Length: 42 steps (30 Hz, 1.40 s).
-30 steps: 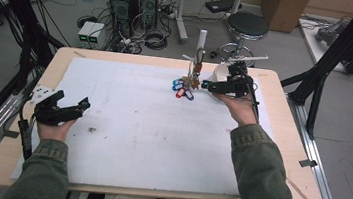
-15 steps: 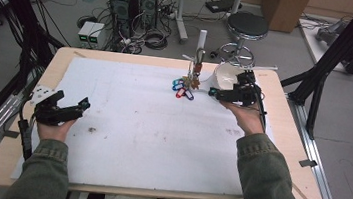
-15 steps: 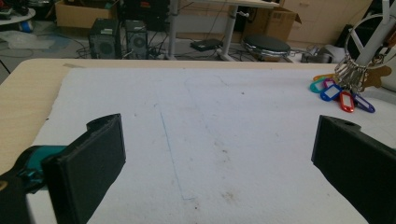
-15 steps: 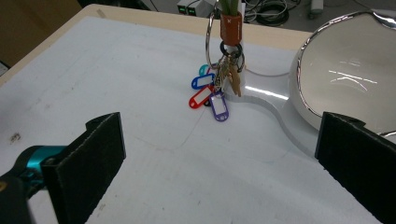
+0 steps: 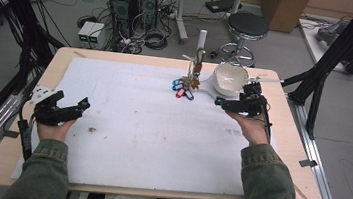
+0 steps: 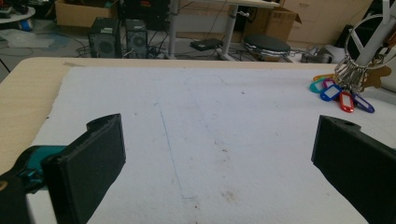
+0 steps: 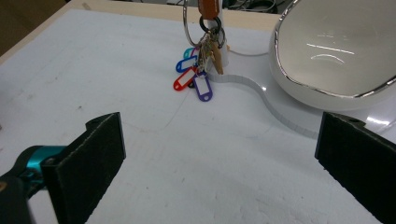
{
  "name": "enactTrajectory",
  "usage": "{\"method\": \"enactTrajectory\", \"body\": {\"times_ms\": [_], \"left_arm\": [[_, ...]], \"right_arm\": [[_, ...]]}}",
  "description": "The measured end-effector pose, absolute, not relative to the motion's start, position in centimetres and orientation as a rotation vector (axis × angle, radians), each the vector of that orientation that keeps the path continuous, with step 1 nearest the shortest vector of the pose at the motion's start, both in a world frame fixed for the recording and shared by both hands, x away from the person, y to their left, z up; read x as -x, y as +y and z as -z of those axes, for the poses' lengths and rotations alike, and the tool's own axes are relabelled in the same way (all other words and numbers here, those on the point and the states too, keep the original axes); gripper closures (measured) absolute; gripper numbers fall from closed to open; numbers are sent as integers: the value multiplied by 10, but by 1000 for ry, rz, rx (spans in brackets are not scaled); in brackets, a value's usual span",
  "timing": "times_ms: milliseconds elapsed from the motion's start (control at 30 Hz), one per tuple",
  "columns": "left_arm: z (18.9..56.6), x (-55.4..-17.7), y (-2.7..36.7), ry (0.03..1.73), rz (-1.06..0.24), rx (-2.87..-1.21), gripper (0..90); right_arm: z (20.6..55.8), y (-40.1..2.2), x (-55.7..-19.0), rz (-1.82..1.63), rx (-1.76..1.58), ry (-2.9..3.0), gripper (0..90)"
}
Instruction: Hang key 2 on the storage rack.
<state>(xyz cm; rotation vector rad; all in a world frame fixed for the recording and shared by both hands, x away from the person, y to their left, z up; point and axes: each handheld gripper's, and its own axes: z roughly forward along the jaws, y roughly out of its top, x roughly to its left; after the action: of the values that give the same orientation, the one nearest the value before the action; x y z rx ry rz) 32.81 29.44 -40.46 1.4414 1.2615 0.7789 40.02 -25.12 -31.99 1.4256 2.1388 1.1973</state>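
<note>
The right gripper (image 5: 224,104) hangs over the far right part of the table with its jaws spread wide and nothing between them, as the right gripper view shows with both black jaws well apart over bare white mat. Just ahead of it and a little to its left, a bunch of keys (image 7: 208,51) with coloured tags hangs from a ring on a white post (image 5: 202,39), the red, blue and purple tags (image 7: 189,77) trailing onto the mat (image 5: 137,120). Beside the gripper on its right stands a white bowl (image 7: 336,46) with a shiny rim, on the stand's curved white base (image 7: 280,116). Well away, at the near left edge of the table, the left gripper (image 5: 80,106) rests low in the person's hand, its jaws likewise released and empty; from it the keys lie far off to the front right (image 6: 341,93).
</note>
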Motion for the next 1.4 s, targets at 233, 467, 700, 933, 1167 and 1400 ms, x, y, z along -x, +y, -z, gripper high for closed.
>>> {"method": "enactTrajectory", "body": {"times_ms": [233, 467, 700, 933, 1167, 1400], "left_arm": [[405, -328, 294, 1264, -778, -1436, 32], [405, -328, 294, 1264, -779, -1441, 32], [405, -328, 294, 1265, -775, -1448, 32], [405, -327, 293, 1266, -775, -1443, 32], [405, -326, 293, 1264, -778, -1448, 32], [406, -323, 291, 1264, -779, -1451, 32]], "right_arm": [[329, -257, -392, -1164, -1429, 2144, 7], [340, -266, -386, -1133, -1441, 2132, 7], [346, -271, -378, -1127, -1444, 2119, 7], [349, -275, -365, -1113, -1423, 2061, 7], [359, -283, -355, -1169, -1405, 1981, 7], [371, -287, -341, -1231, -1340, 1903, 7]]}}
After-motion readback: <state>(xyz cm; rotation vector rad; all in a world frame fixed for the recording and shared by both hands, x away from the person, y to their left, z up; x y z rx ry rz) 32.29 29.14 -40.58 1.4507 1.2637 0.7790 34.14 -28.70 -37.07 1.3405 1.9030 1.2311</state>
